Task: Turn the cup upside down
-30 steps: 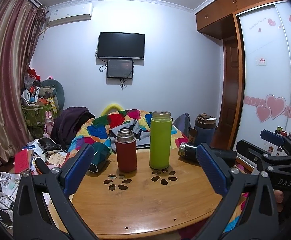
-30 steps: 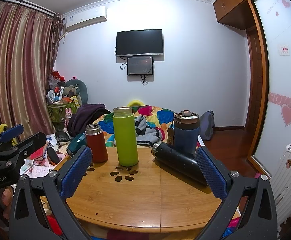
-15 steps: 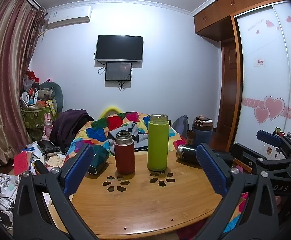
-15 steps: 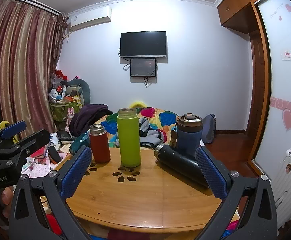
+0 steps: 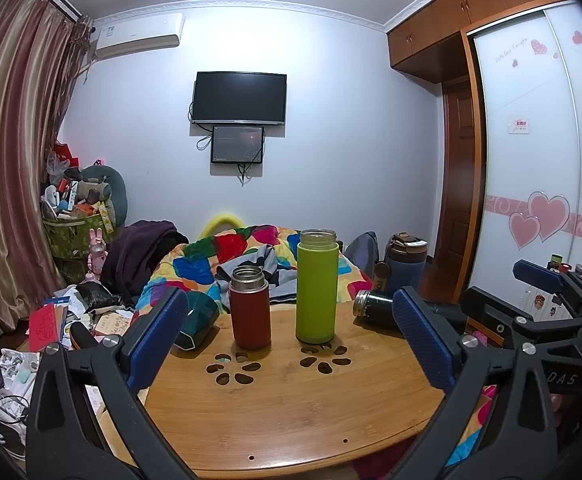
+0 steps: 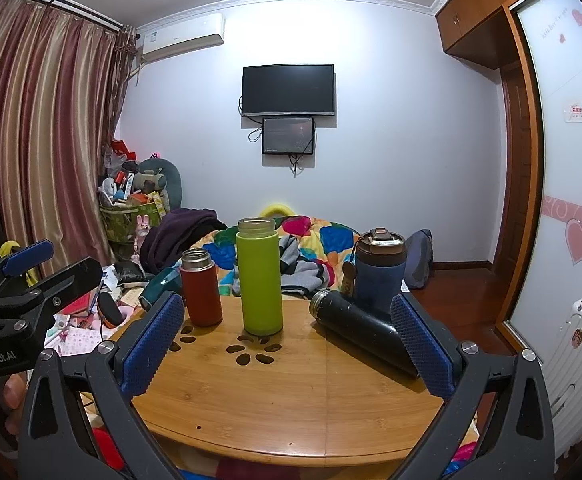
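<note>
On a round wooden table (image 5: 291, 408) stand a red cup (image 5: 249, 314) and a taller green cup (image 5: 317, 286), both upright with open mouths. A black cup (image 6: 365, 332) lies on its side at the right, and a blue lidded cup (image 6: 379, 272) stands behind it. A dark teal cup (image 5: 195, 320) lies at the table's left edge. My left gripper (image 5: 291, 344) is open and empty, short of the red and green cups. My right gripper (image 6: 287, 344) is open and empty, its right finger beside the black cup.
A bed with a colourful quilt (image 5: 251, 252) lies behind the table. Clutter covers the floor at the left (image 5: 51, 320). A wardrobe with heart stickers (image 5: 543, 200) and a white suitcase (image 6: 579, 344) are at the right. The table (image 6: 291, 392) has flower-shaped cutouts.
Both cameras have tilted up slightly, so the cups sit a little lower in view. Both grippers stay open; no cup has moved.
</note>
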Available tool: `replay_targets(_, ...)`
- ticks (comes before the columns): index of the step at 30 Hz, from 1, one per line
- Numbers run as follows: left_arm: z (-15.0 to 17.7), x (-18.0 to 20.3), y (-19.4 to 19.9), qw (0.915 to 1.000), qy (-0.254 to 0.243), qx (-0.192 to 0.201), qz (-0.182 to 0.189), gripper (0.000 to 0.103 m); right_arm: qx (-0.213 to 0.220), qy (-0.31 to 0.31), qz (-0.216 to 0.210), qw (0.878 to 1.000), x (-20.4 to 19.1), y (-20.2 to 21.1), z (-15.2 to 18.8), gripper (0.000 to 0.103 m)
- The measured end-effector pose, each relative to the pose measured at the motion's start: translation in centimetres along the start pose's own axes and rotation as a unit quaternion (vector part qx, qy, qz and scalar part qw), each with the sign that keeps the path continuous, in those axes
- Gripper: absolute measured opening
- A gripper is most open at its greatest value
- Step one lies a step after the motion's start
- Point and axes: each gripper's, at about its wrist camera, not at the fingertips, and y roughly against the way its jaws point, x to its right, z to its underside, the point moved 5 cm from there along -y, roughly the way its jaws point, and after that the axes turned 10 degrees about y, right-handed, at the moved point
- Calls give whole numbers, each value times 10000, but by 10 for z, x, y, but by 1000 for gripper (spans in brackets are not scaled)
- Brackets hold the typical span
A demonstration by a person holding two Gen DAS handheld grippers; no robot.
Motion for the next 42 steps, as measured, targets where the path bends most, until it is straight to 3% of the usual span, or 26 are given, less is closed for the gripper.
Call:
replay_targets(20,5,3,-16,9997,-51,-246,43,103,-181,-163,-234,9994,12,-17,11,103)
replay_targets(27,13,9,-48,9994,-66,-324,113,103,-635,-90,-134,9979,40,-52,35,103)
replay_targets(36,41,17,-100,9942,-128,-1002,359,103,-1465,-154,106,9890,122,-111,80,103)
replay_targets(42,63,20,-125,9896,-121,-1376,397,103,-1966,-261,-409,9793,152,-154,106,103)
